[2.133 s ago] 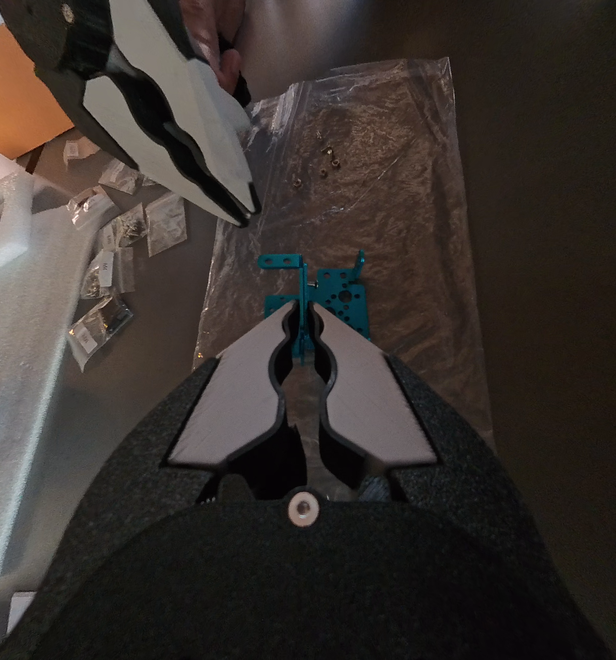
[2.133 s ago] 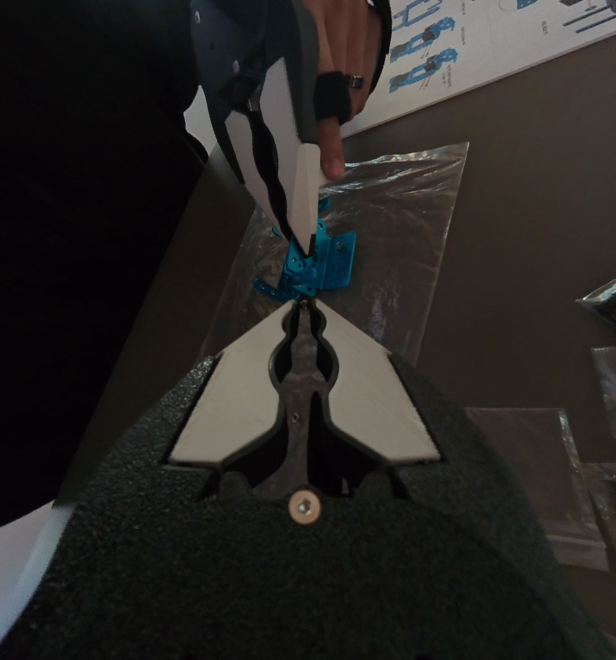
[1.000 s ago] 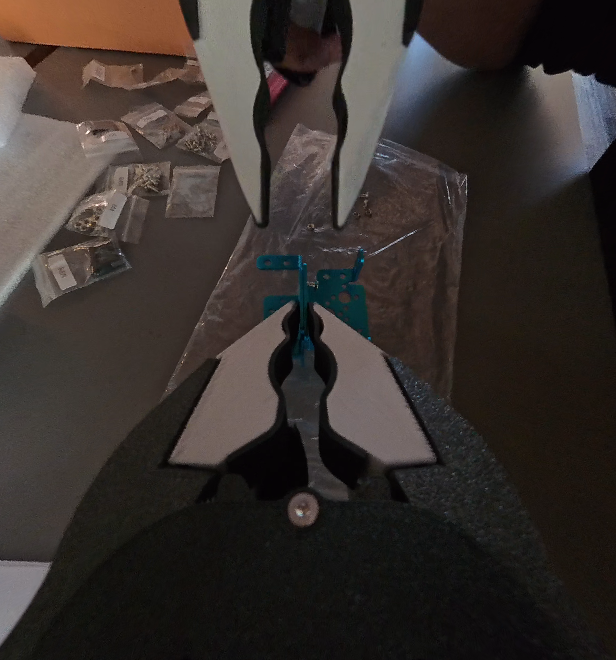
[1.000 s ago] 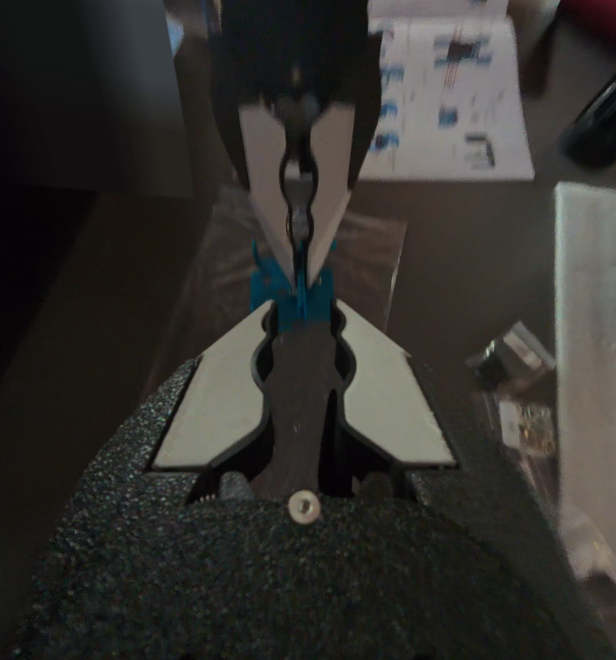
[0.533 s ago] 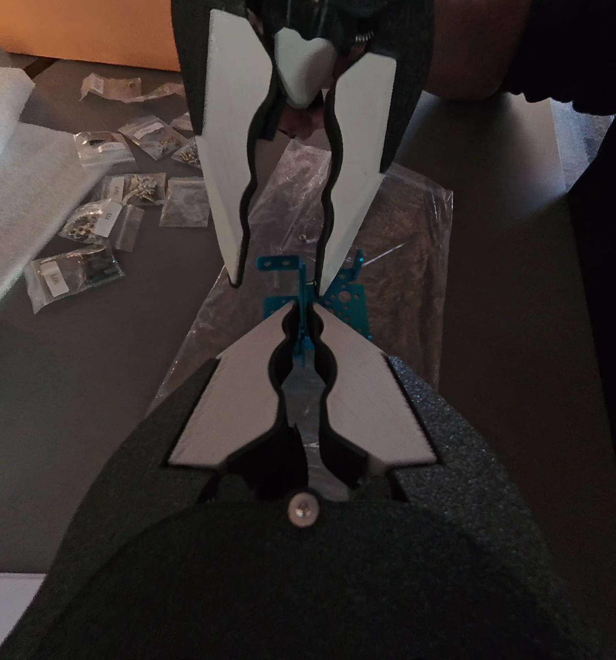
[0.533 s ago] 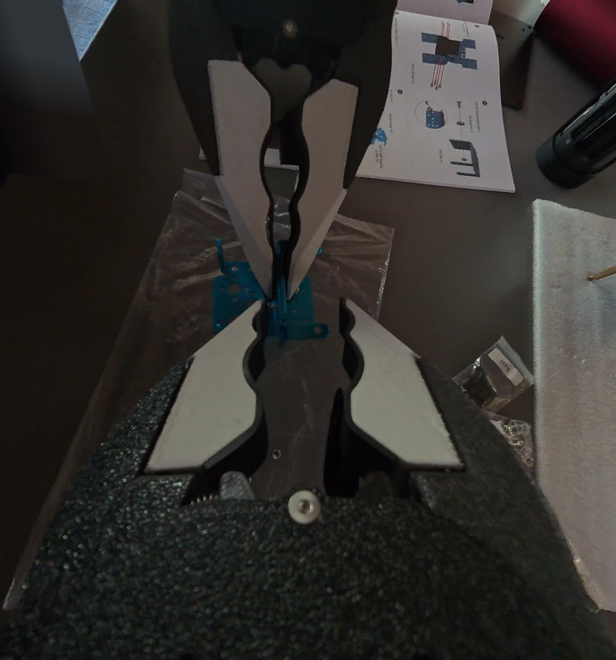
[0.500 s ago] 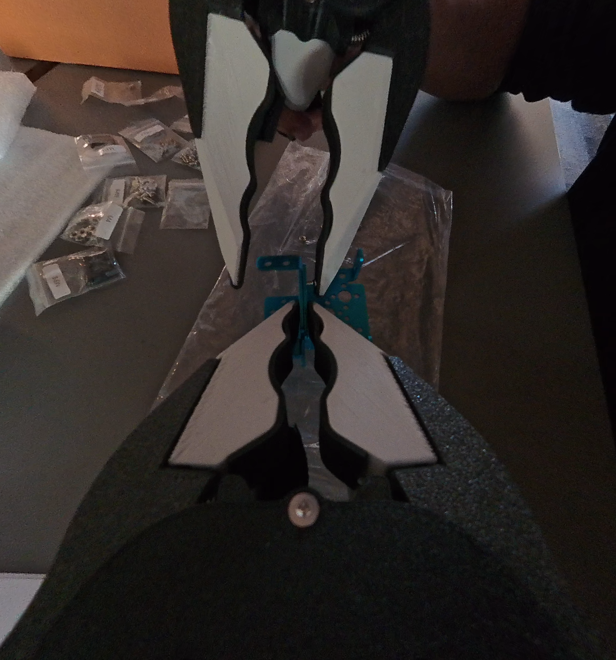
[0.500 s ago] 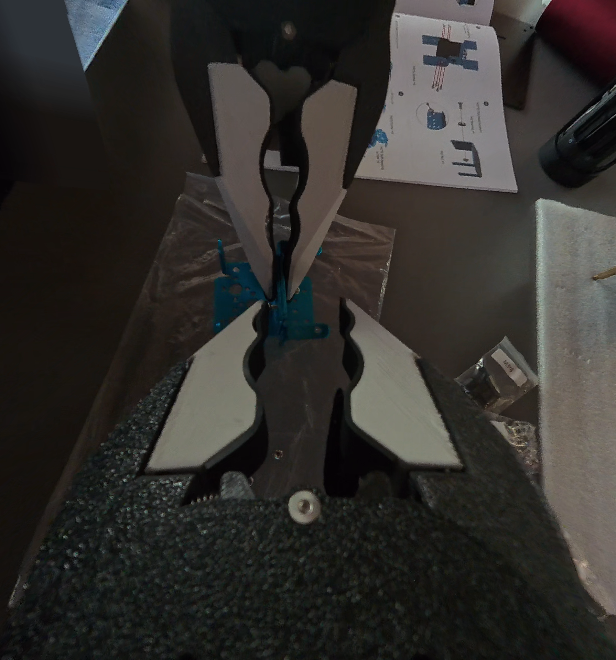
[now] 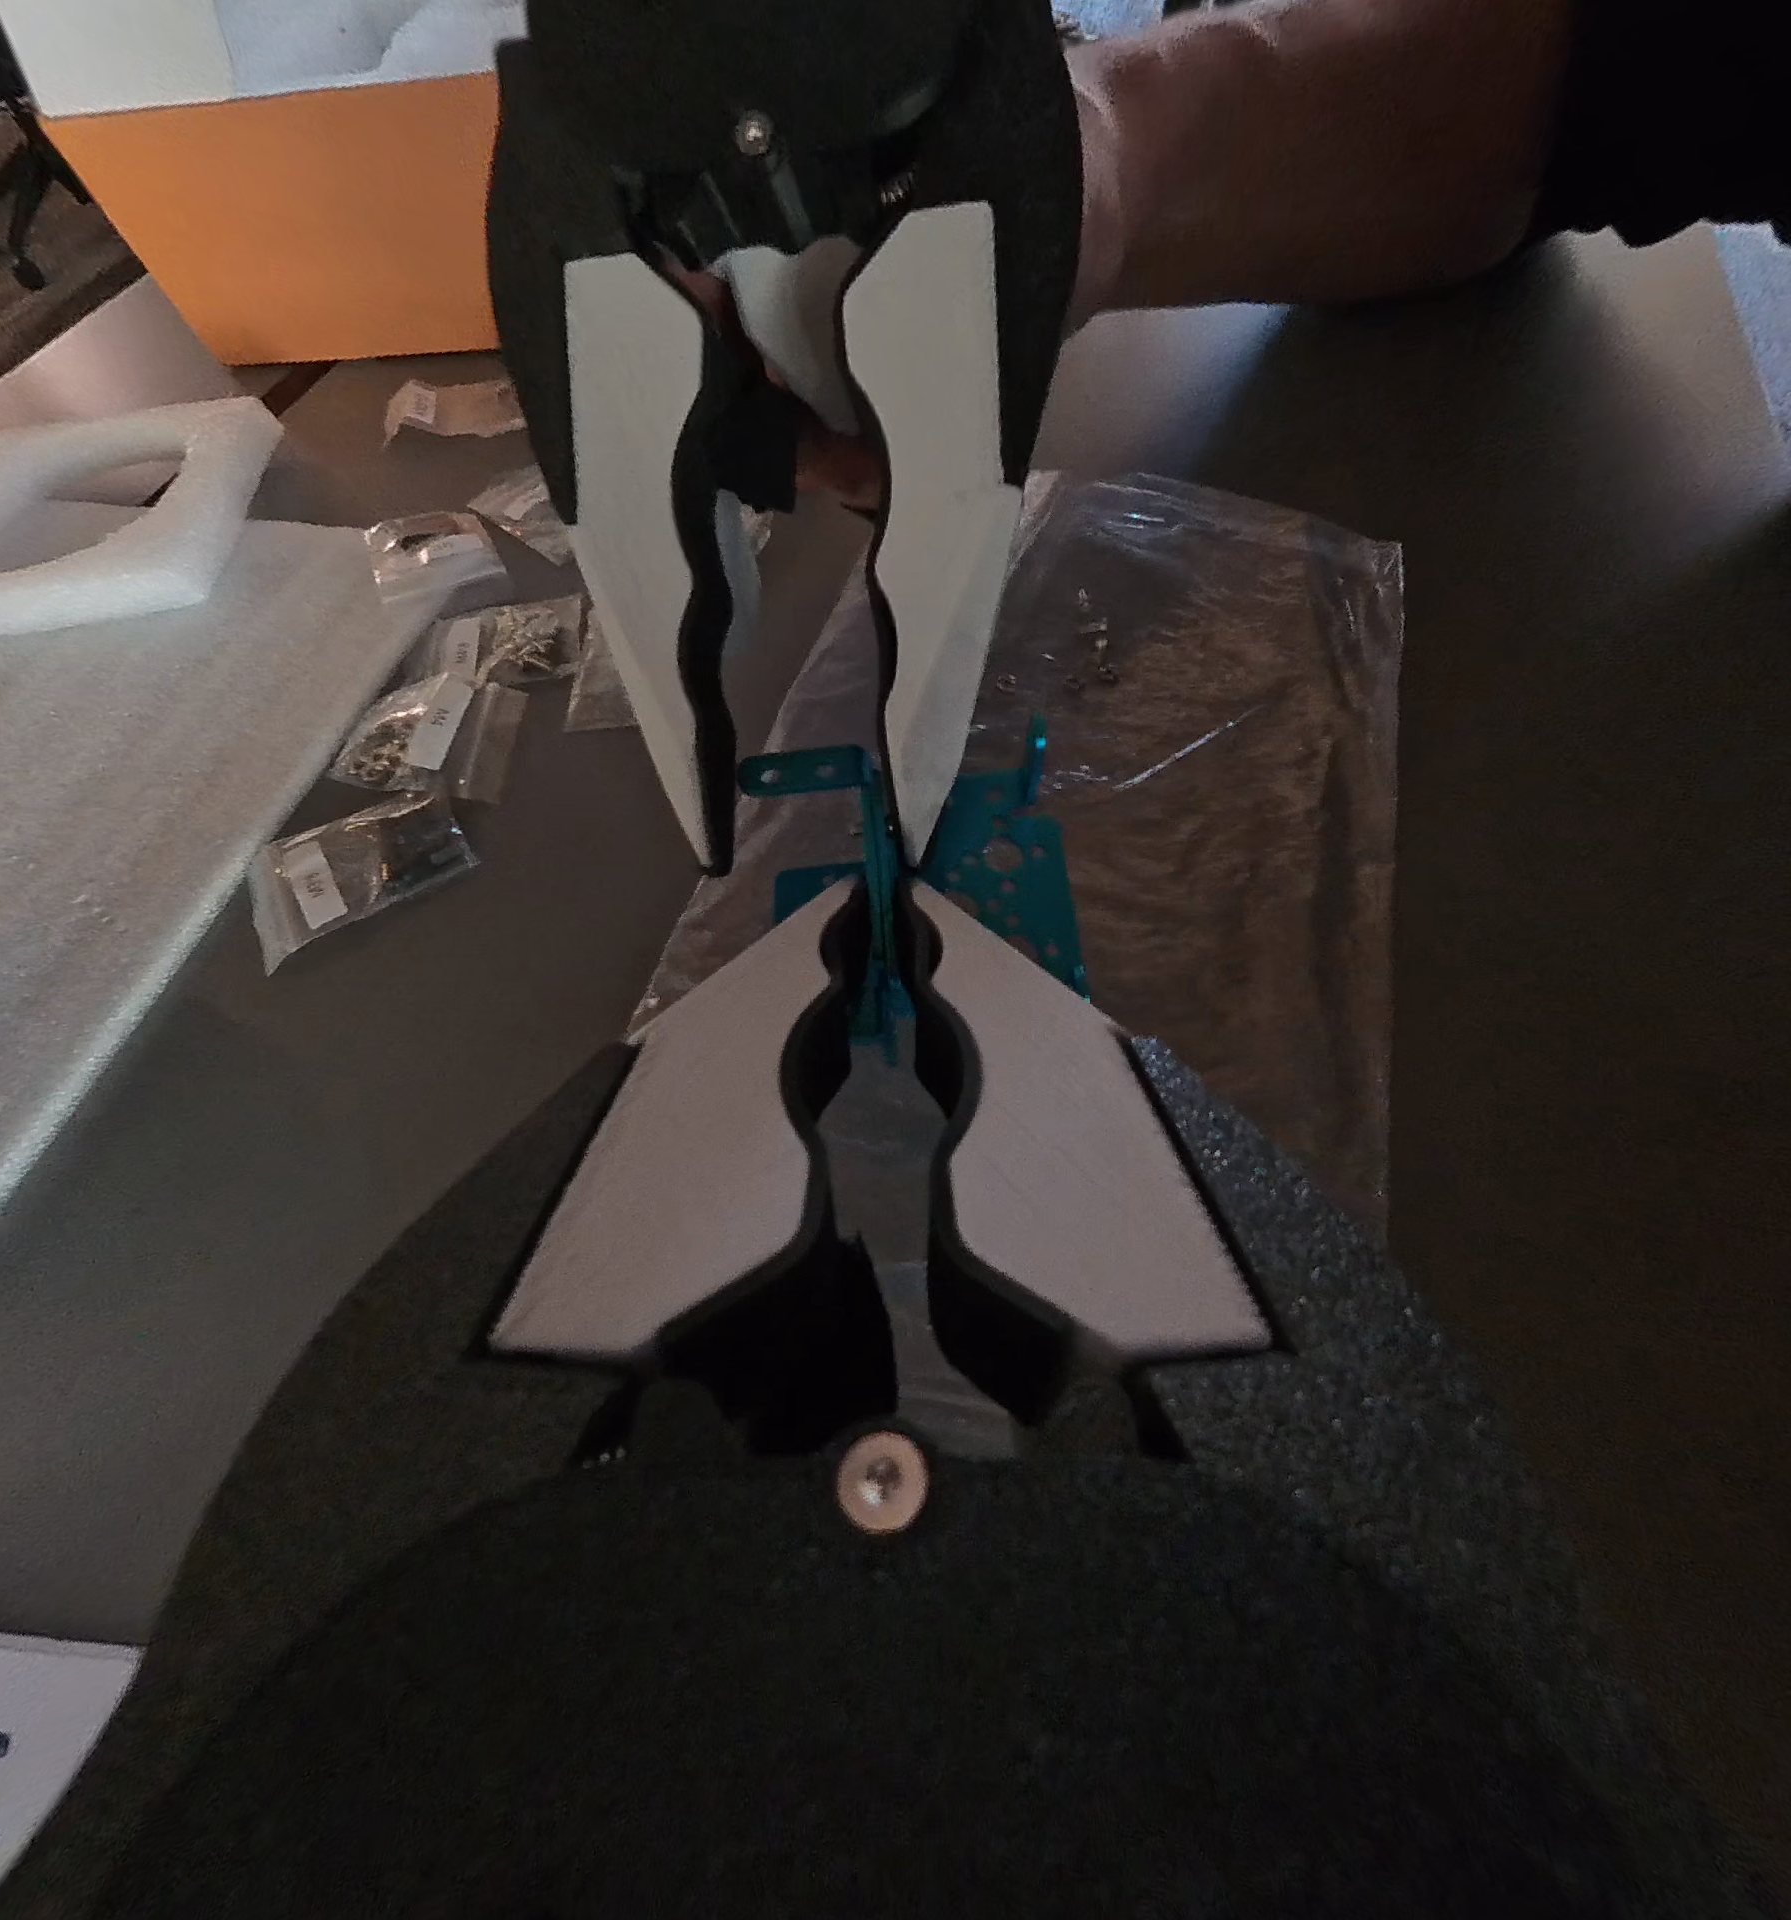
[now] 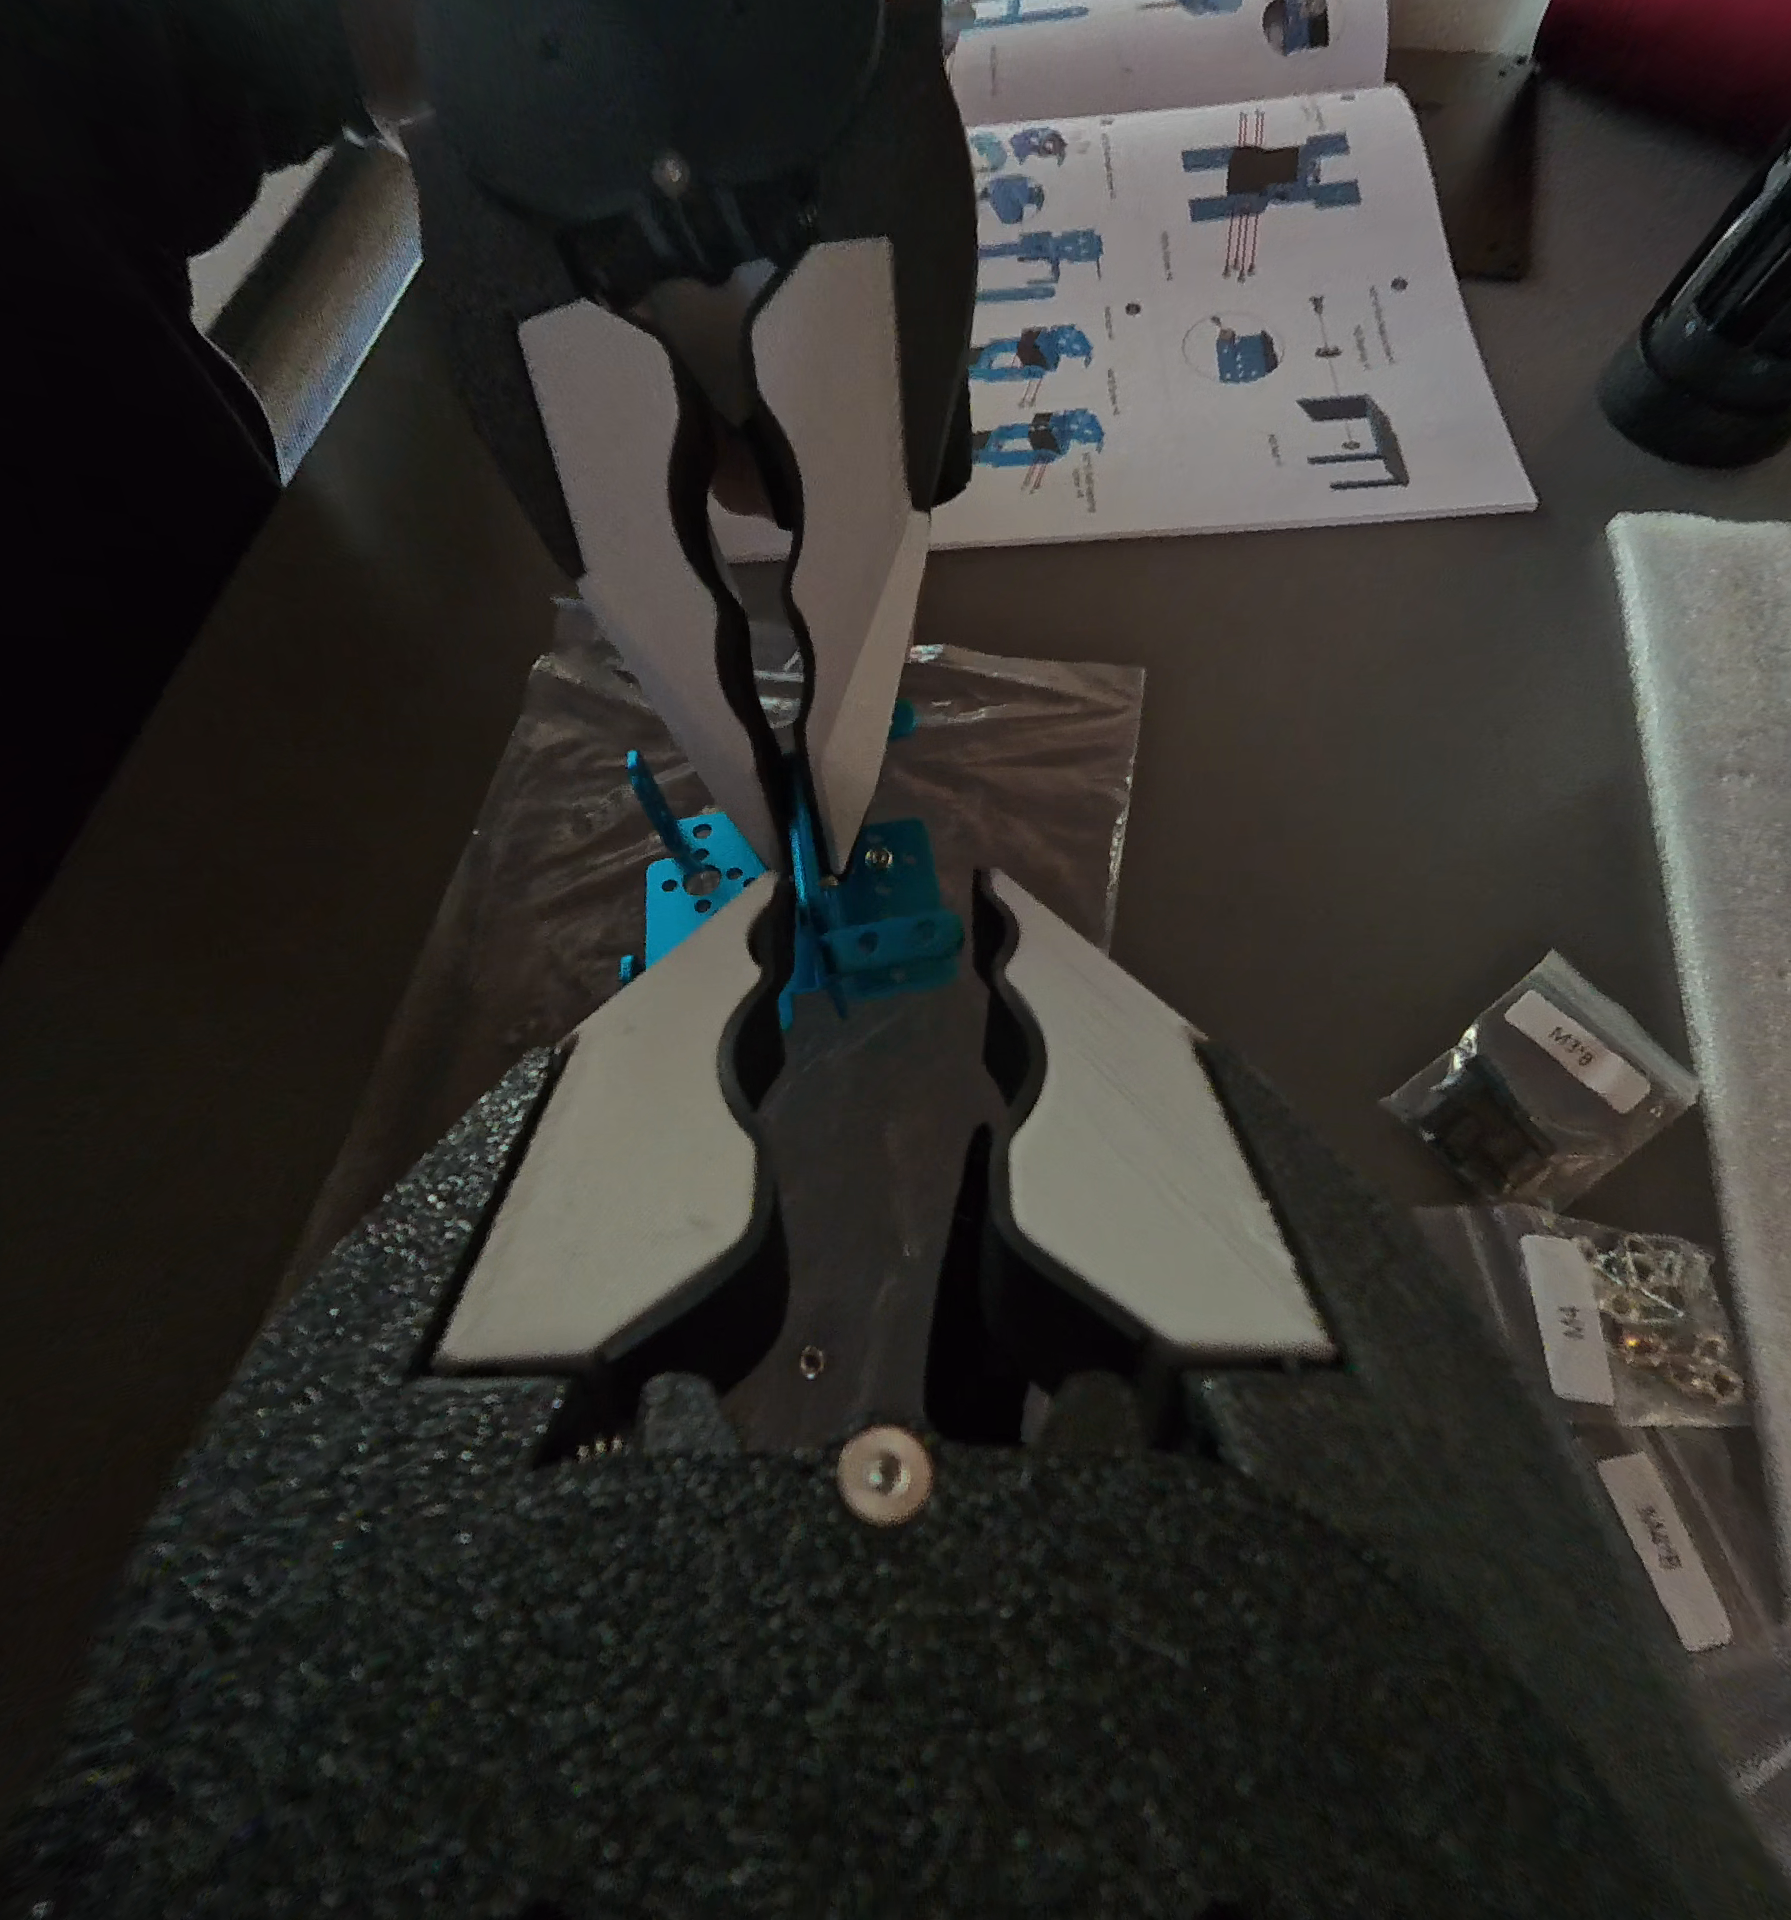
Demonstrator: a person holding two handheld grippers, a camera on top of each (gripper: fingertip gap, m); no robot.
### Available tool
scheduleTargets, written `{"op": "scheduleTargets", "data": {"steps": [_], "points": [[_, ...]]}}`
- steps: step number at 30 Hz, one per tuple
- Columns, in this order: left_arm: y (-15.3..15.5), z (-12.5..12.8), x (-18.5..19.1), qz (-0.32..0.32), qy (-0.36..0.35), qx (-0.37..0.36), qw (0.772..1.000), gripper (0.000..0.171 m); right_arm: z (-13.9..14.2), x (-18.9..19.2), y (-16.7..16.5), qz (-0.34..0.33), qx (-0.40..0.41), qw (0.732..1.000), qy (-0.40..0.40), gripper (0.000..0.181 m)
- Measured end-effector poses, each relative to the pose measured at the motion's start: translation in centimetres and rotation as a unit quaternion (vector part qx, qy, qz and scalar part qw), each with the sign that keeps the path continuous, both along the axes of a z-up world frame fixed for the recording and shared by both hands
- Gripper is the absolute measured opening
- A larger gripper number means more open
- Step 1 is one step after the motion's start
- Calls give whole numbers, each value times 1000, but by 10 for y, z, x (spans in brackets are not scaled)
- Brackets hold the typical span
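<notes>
The left gripper (image 9: 878, 883) pinches the upright strip of the blue bracket (image 10: 875, 925), which stands on a plastic bag (image 10: 1036, 748) mid-worktop. The right gripper (image 10: 875, 883), jaws spread, straddles it. Likely thin, stiff, light, slippery metal: grip flat faces.

A dark bench (image 9: 1556, 727) carries a clear plastic sheet (image 9: 1234, 831) with a few small loose screws (image 9: 1088, 644) lying on it. To one side sits a slab of white foam (image 9: 60, 883), with a loose foam ring (image 9: 91, 520) on top. Several small clear bags of hardware (image 9: 361, 873) lie scattered between the foam and the sheet. An orange box (image 9: 288, 208) stands at the far edge. An open instruction booklet (image 10: 1234, 312) lies flat beyond the sheet, beside a dark cylindrical bottle (image 10: 1743, 312). More labelled bags (image 10: 1535, 1101) lie near the foam.
</notes>
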State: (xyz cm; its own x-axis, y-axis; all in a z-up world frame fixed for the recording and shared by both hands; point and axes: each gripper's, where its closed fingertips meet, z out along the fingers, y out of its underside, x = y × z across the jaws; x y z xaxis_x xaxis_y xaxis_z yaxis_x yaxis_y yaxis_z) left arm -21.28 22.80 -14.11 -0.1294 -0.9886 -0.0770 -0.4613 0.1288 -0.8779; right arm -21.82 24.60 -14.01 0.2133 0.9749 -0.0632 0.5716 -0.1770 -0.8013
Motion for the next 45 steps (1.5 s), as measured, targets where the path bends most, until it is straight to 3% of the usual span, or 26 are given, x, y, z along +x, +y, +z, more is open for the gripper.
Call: {"op": "scheduleTargets", "data": {"steps": [6,9,13,17,20,24,30,37,45], "points": [[8,3,0,16,-11,-12,1000,4,4,0,8,-17,-7,999,50,31],[12,-6,-1,32,13,7,999,4,-7,3,11,-32,-17,999,32,32],[19,-6,0,64,12,15,998,4,-11,10,24,-84,-37,995,28,46],[29,10,1,106,-28,1,994,4,4,9,29,-108,-66,988,83,32],[30,20,0,118,-54,13,991,4,17,4,24,-90,-50,988,114,17],[24,24,1,104,-68,27,992,4,26,2,15,-54,17,991,125,10],[18,24,3,88,-78,-10,993,5,28,2,5,-19,-26,987,159,5],[15,24,3,70,-76,27,994,12,36,7,1,3,-72,977,201,3],[13,40,-1,65,-109,41,991,20,46,8,-6,33,-61,971,229,3]]}}
